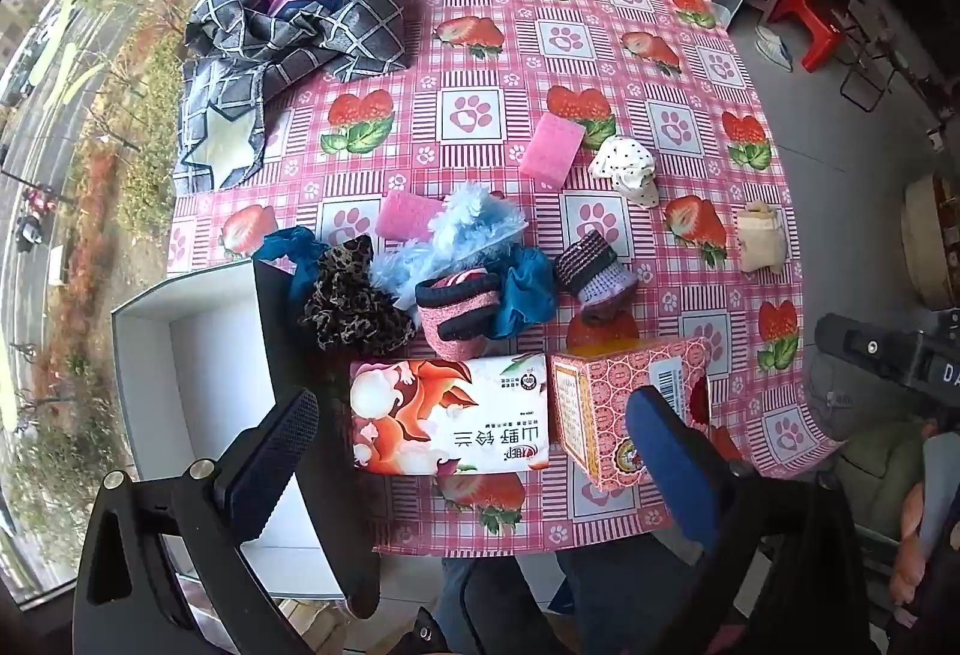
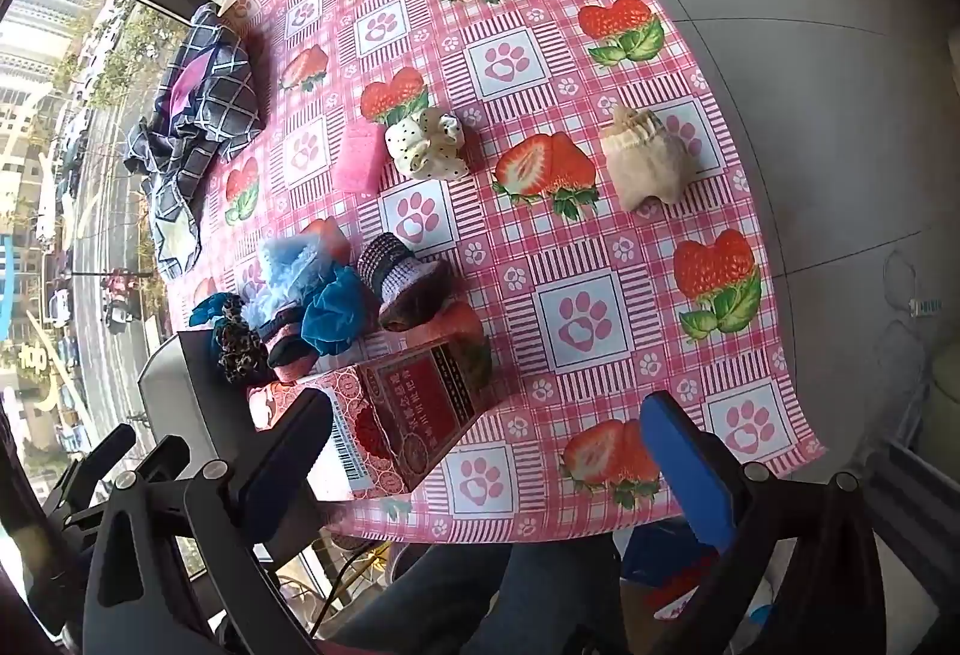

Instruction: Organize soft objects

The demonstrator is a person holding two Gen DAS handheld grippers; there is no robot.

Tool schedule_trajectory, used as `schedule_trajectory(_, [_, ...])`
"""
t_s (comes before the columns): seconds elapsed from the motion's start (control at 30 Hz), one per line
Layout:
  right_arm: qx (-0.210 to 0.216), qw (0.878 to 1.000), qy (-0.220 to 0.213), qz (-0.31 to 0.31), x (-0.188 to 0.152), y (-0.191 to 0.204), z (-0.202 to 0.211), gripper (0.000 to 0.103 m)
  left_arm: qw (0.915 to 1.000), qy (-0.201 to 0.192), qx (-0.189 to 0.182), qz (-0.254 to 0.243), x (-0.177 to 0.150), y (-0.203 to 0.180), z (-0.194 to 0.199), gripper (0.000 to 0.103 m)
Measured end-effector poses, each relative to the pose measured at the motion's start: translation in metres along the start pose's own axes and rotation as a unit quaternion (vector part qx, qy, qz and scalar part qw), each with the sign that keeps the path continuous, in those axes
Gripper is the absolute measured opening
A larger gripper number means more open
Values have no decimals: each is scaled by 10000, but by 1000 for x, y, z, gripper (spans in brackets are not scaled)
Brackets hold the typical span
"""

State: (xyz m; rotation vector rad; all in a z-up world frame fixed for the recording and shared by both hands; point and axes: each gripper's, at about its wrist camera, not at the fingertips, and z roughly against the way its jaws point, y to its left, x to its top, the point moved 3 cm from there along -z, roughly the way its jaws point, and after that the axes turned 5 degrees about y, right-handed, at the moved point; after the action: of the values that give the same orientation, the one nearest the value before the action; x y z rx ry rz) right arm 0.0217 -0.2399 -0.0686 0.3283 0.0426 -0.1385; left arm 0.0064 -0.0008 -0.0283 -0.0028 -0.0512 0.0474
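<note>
Jaws spread empty on left gripper (image 1: 474, 433) and right gripper (image 2: 486, 445), two pink sponges (image 1: 552, 151), two teal scrunchies (image 1: 528, 289)

We list, on the worktop (image 2: 600, 331) with its pink strawberry-and-paw cloth: a beige pouch (image 2: 645, 160) near the right edge, a cream polka-dot scrunchie (image 2: 429, 145) touching a pink sponge (image 2: 359, 157), and a grey checked cloth (image 2: 198, 115) at the far left. Nearer us we note a heap: knitted bootie (image 2: 399, 280), teal scrunchie (image 2: 336, 313), pale-blue fluffy piece (image 2: 288, 268), leopard scrunchie (image 2: 240, 349), all just behind a red patterned box (image 2: 414, 415). Our right tool (image 2: 480, 457) hangs wide open and empty above the near edge.
</note>
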Motion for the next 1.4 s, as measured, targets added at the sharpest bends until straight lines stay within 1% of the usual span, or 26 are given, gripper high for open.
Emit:
schedule_trajectory(0.17, [8, 9996, 154, 245, 18, 3, -3, 103, 9998, 50, 134, 149, 10, -3, 1, 103])
schedule_trajectory(0.37, [21, 9991, 293, 309, 35, -3, -9, 103, 9994, 127, 176, 278, 19, -6, -4, 103])
schedule_trajectory(0.4, [13, 9991, 317, 297, 37, -5, -10, 103, 9991, 155, 263, 279, 23, -7, -1, 103])
schedule_trajectory(0.43, [9, 9990, 340, 279, 39, -7, -11, 103, 9994, 128, 185, 280, 27, -11, -5, 103])
schedule_trajectory(0.57, [20, 9989, 412, 208, 46, -16, -13, 103, 9993, 246, 149, 252, 35, -20, -10, 103])
schedule_trajectory(0.63, [48, 9989, 442, 167, 49, -20, -14, 103, 9993, 265, 146, 235, 39, -23, -11, 103])
schedule_trajectory(0.67, [54, 9988, 450, 162, 50, -21, -14, 103, 9992, 246, 230, 225, 41, -25, -10, 103])
schedule_trajectory(0.73, [51, 9989, 449, 158, 52, -22, -14, 103, 9992, 246, 247, 200, 44, -28, -10, 103])
schedule_trajectory(0.77, [55, 9988, 454, 157, 53, -23, -14, 103, 9995, 167, 199, 197, 46, -29, -10, 103])
schedule_trajectory(0.97, [59, 9988, 466, 132, 58, -27, -13, 103, 9994, 229, 210, 150, 52, -34, -13, 103])
schedule_trajectory(1.4, [29, 9987, 500, 87, 62, -31, -15, 103, 9994, 229, 227, 124, 58, -39, -16, 103])
